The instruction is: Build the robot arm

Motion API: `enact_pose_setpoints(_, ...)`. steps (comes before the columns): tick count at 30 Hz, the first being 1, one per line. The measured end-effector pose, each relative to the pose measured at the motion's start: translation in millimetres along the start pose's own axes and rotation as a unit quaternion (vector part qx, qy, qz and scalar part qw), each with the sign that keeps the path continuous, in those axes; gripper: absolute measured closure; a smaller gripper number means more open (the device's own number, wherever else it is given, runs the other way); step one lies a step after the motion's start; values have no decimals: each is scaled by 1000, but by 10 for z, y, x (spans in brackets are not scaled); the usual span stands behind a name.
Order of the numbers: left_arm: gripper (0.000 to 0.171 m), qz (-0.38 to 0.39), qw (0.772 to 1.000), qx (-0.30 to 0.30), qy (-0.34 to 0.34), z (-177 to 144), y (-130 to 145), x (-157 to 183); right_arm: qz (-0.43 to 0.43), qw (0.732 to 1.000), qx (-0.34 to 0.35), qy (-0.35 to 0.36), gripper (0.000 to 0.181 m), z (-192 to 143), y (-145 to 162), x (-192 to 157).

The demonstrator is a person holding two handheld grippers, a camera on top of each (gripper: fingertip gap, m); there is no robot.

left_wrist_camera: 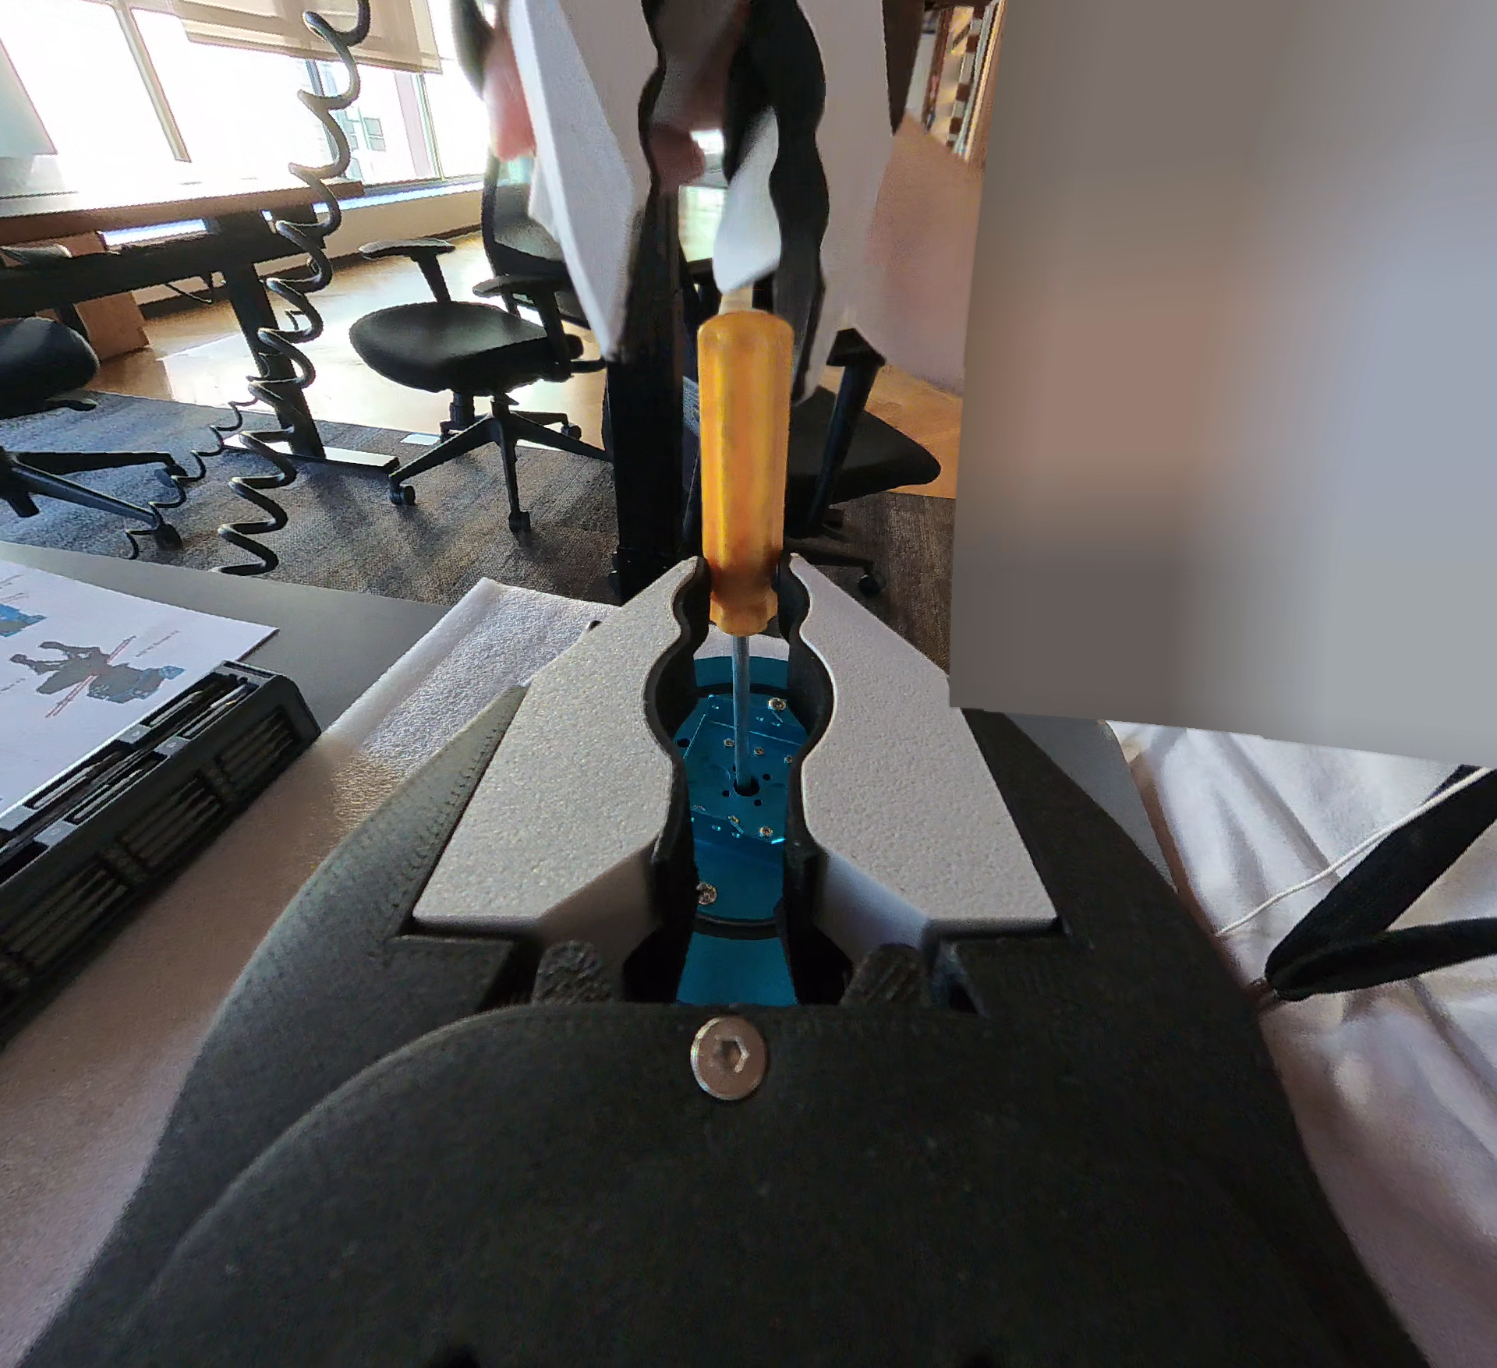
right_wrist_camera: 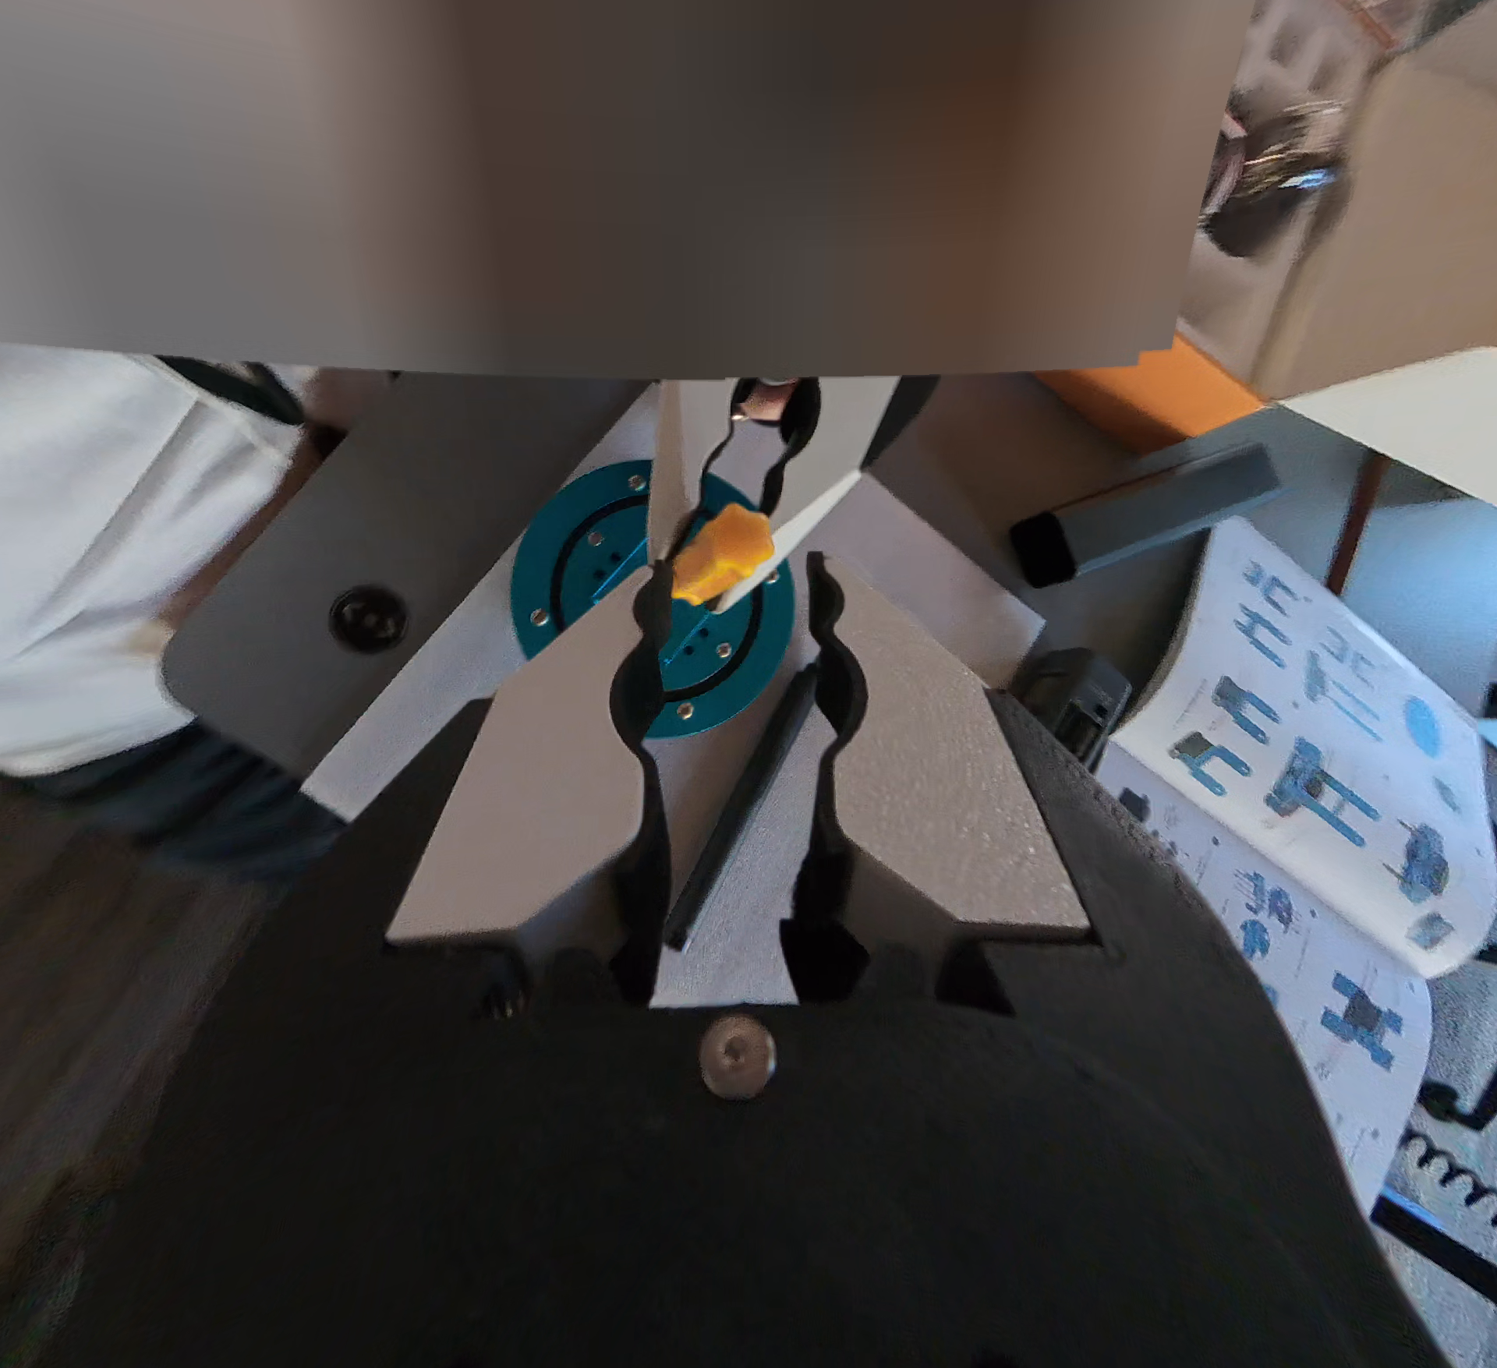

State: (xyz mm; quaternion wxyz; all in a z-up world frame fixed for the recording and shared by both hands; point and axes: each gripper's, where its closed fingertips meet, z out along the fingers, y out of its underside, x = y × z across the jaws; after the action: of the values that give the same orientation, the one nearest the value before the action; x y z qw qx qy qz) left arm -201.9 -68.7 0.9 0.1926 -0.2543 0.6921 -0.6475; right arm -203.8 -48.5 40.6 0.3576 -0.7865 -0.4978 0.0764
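Note:
An orange-handled screwdriver (left_wrist_camera: 744,454) stands upright, its thin shaft going down into a hole in a blue metal part (left_wrist_camera: 729,754). My left gripper (left_wrist_camera: 744,576) is shut on the lower end of the handle. My right gripper (left_wrist_camera: 680,292) hangs open just above the handle's top. In the right wrist view I look down on the handle (right_wrist_camera: 717,552) and the round blue part (right_wrist_camera: 567,560). The right gripper (right_wrist_camera: 737,576) is open with its tips beside the handle. The left gripper's fingers (right_wrist_camera: 810,519) clamp the handle from the far side.
The blue part sits on a white foam pad (left_wrist_camera: 502,624). A thin black rod (right_wrist_camera: 745,803) lies on the pad. Printed sheets (left_wrist_camera: 121,649), a black bit case (left_wrist_camera: 138,786) and a grey bar (right_wrist_camera: 1150,503) lie around it. A coiled cable (left_wrist_camera: 308,325) hangs left. Office chairs (left_wrist_camera: 462,349) stand beyond. The gap from one gripper's tips to the other's is roughly 4 centimeters.

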Motion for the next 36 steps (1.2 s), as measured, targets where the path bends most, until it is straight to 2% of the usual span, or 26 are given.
enact_pose_setpoints(3, 157, -2, 1000, -1, 0, 16, 1, -7, -16, 997, -46, -59, 154, 25, -41, -55)
enact_pose_setpoints(6, 157, -2, 1000, -1, 1, 22, 1, -7, -27, 991, -110, -75, 163, 66, 47, -45)
enact_pose_setpoints(8, 157, -3, 1000, -1, 2, 21, 1, -7, -17, 988, -125, -84, 164, 73, 48, -47)
enact_pose_setpoints(12, 156, -19, 1000, 2, 11, 11, 0, 0, 65, 984, -146, -78, 165, 75, 66, -33)
enact_pose_setpoints(17, 149, -16, 1000, -20, 9, -30, 65, 13, 104, 980, -166, -36, 165, 65, 56, -94)
enact_pose_setpoints(21, 145, -21, 999, -31, 14, -55, 100, 35, 65, 981, -181, -22, 164, 58, 56, -116)
enact_pose_setpoints(28, 155, -9, 1000, -27, 7, 33, 103, 27, 45, 980, -189, -39, 164, 51, 73, -94)
enact_pose_setpoints(32, 155, -13, 1000, -24, 9, 46, 104, 33, -24, 983, -178, -44, 158, 53, 57, -88)
enact_pose_setpoints(36, 156, -9, 1000, -26, 7, 47, 105, 31, -51, 981, -178, -59, 163, 51, 55, -121)
